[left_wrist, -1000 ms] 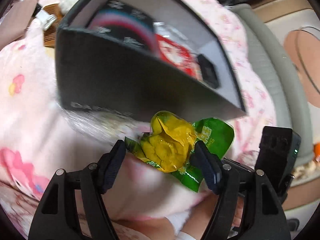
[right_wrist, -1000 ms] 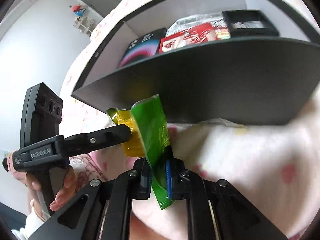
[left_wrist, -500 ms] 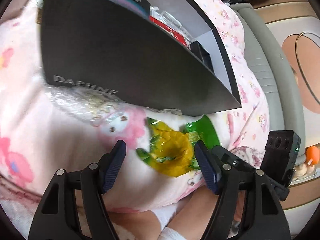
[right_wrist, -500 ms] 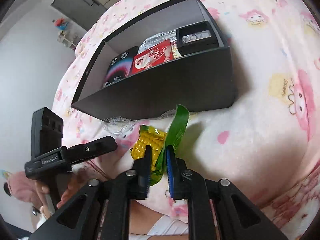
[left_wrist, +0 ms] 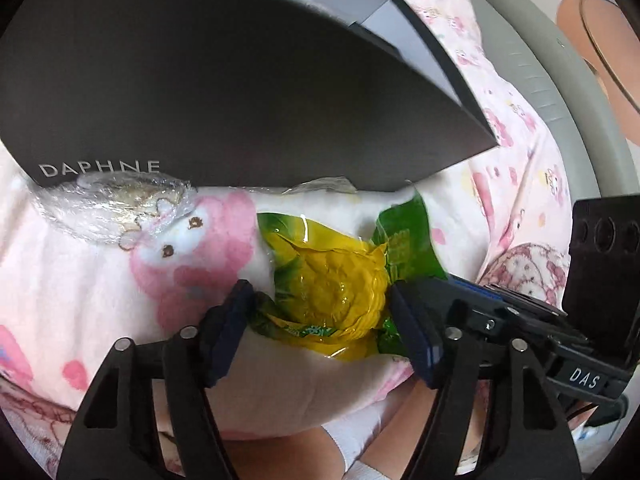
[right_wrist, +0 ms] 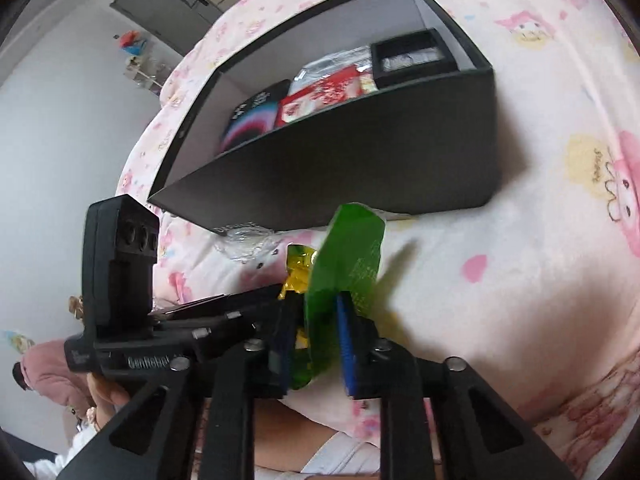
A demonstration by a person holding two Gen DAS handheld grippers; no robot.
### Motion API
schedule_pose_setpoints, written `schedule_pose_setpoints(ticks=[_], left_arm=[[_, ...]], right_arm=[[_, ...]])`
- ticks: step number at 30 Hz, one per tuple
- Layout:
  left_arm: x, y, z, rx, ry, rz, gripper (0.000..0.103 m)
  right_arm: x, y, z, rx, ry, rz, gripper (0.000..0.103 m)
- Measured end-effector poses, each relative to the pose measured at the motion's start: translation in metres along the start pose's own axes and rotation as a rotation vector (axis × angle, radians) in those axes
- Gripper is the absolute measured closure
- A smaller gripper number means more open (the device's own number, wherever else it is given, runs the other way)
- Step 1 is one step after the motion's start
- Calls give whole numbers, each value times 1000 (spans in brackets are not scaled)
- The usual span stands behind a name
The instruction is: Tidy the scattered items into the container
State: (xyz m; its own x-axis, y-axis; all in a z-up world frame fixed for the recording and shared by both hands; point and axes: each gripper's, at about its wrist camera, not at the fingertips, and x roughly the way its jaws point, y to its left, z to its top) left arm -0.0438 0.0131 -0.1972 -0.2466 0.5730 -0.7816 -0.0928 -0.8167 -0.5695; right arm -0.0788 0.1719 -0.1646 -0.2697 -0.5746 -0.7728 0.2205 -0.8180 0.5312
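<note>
While your right fingers (right_wrist: pixel 312 344) pinch the green flap of the packet (left_wrist: pixel 332 280), treat it as light, crinkly and slippery; grip the flat seal, not the yellow bulge. Your left fingers (left_wrist: pixel 320 320) stand wide astride it, not pressing. The packet sits on the bed (right_wrist: pixel 520 280), just before the box (right_wrist: pixel 360 152). Both grippers angle down.

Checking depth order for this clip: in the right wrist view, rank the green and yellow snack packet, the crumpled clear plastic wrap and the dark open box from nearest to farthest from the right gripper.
1. Green and yellow snack packet, between the right gripper's jaws.
2. Crumpled clear plastic wrap, upper left, at the box's foot.
3. Dark open box, beyond, on the pink blanket.
</note>
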Motion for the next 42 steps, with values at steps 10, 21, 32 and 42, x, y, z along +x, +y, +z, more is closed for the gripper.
schedule_pose_setpoints(ticks=[10,21,32,42], left_arm=[[-82,-46,-5,32,-143,-163,36],[-70,-82,71,96,-187,-45,44],[-37,-38,47,4,-65,-50,63],[29,-32,54,31,-16,13,36]], right_arm=[[-76,52,12,-156,-178,58,95],[-87,65,85,-239,-238,95,97],[-78,-23,51,51,-207,-21,97],[-43,-51,36,125,-104,-225,66]])
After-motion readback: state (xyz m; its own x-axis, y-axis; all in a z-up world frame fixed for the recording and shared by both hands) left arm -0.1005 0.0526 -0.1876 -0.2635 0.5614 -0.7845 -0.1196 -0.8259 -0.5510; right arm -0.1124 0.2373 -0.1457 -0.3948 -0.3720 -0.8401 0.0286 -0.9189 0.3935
